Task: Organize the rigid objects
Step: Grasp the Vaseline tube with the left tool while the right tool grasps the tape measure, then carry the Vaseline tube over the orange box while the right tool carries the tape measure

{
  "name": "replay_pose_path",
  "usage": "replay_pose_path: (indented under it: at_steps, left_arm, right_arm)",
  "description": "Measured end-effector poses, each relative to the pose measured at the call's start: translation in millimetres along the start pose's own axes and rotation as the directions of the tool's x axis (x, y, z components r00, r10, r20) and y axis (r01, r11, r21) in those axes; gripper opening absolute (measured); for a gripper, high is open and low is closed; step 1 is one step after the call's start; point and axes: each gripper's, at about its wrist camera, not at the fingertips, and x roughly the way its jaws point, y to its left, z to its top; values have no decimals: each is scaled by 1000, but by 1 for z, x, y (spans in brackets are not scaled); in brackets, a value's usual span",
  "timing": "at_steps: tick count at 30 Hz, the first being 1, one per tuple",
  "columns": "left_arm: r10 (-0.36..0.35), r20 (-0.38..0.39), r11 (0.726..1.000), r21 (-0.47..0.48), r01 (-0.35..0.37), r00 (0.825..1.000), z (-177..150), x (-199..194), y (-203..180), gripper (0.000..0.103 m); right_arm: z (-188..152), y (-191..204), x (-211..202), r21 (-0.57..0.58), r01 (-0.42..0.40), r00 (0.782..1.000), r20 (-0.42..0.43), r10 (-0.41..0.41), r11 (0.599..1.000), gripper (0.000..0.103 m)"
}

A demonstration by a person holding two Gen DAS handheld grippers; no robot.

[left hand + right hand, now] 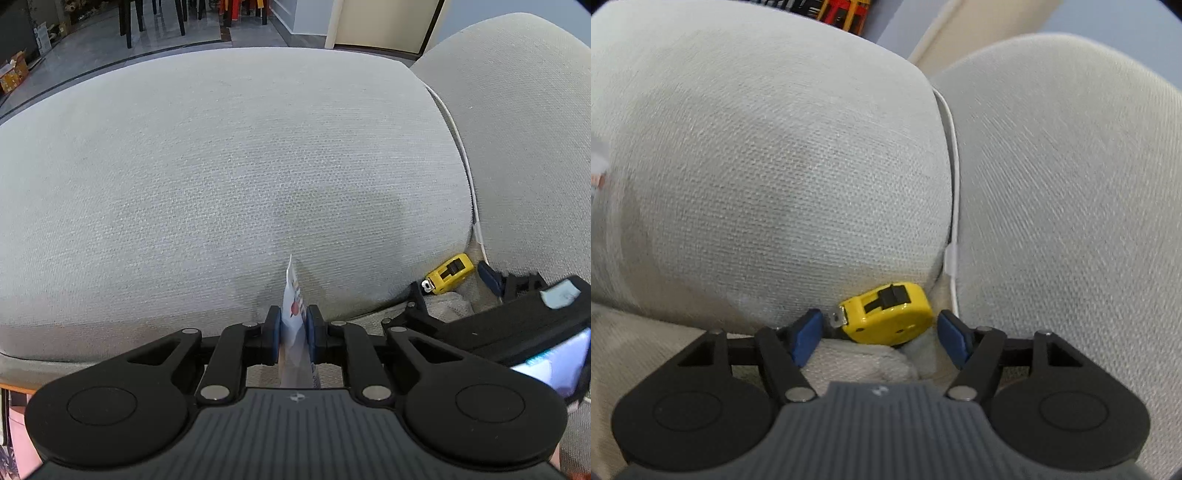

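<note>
left gripper (293, 334) clenched on a thin printed packet (294, 314) at lower centre, kept upright off the sofa cushion (221, 166). right gripper (882, 334) released, jaws straddling yellow tape measure (886, 314) lodged low in the cushion gap, apparently lined up for pickup.

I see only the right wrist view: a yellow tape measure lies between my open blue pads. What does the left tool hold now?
Observer: The left tool is shut on a thin white printed packet, held edge-on.
Operator: Where does it point?
Observer: At the broad grey fabric sofa cushion, whose surface ahead is bare.
Operator: Is my right tool visible there?
Observer: Yes, the right tool shows low on the right, at the small yellow plastic tape measure.
</note>
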Motion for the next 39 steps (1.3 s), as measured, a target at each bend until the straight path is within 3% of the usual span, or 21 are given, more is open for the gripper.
replay_pose_path:
  at_steps: [4,8,13,16,24,29,32,34,37,39]
  left_arm:
    - [3,-2,1000,12,-3,1000,2,0,-2,15]
    - [9,-4,1000,15,-9,1000,4,2,-7,15]
    - [-3,23,1000,9,3,1000,1,-3,-9,15]
    - [-33,44,999,-25,34,998,-2,-12,-4,15]
    - [-98,135,991,-75,109,986,-23,-52,9,15]
    - [-145,215,981,-98,169,966,-39,-96,25,15]
    - [-153,282,976,-107,190,947,-50,-132,42,15]
    - [-161,325,972,-114,208,932,-58,-156,55,15]
    - [-157,386,969,-116,217,909,-73,-190,76,15]
    - [-152,411,968,-122,220,899,-85,-203,89,15]
  right_arm:
    - [-7,2,2,-112,-9,999,41,13,994,69]
    - [-14,-4,9,-131,-27,998,58,35,991,69]
    - [-17,-12,14,-112,-52,998,28,55,992,59]
    - [-18,-10,0,-111,-35,998,53,41,993,58]
    - [-31,-26,-59,-88,-127,972,189,142,988,57]
    - [-41,-57,-91,25,-216,947,249,203,976,57]
    - [-53,-75,-120,105,-313,920,282,274,944,57]
    - [-59,-87,-145,138,-382,888,328,322,914,57]
    - [-65,-97,-194,140,-481,827,401,395,866,57]
    - [-66,-99,-226,127,-570,767,438,469,812,57]
